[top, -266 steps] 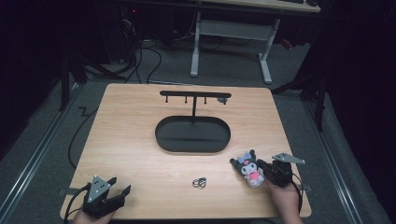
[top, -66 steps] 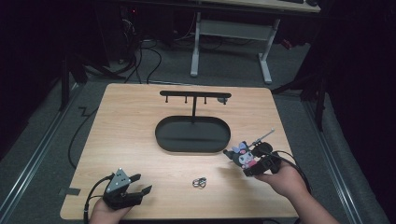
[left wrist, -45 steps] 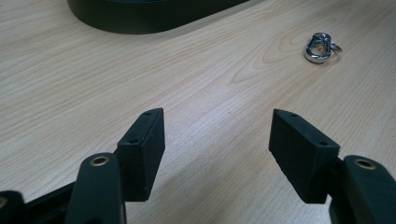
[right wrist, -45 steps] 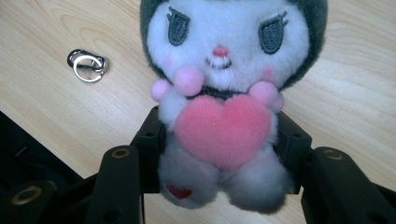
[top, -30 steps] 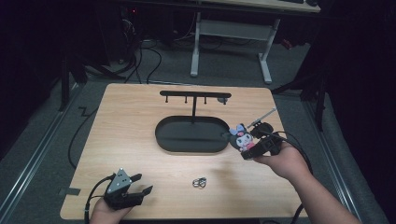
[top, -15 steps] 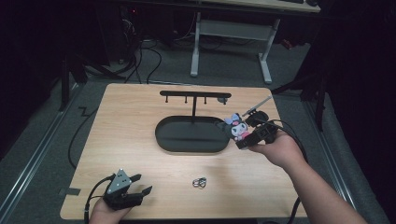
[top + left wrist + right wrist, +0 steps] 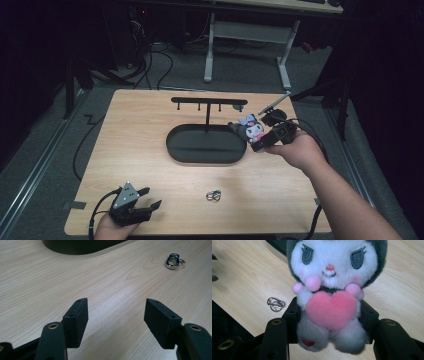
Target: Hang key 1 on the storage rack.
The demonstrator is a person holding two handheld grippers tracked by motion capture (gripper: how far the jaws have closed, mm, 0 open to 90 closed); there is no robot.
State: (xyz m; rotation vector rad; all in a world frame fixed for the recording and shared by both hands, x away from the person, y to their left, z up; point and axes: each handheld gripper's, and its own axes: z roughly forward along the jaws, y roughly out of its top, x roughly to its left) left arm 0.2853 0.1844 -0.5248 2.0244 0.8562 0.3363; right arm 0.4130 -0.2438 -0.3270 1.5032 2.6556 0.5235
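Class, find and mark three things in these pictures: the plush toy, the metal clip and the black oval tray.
plush toy (image 7: 331, 307): right gripper view, its pink heart.
metal clip (image 7: 173, 261): left gripper view, the silver loop.
black oval tray (image 7: 200, 145): high view, its bare floor.

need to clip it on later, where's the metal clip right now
The metal clip lies loose on the table near the front edge in the high view, between the open left gripper and the person's right forearm, in front of the black stand's base.

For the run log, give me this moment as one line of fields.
right gripper: shut on plush toy, raised beside black oval tray | left gripper: open, empty, low over table | metal clip: on table
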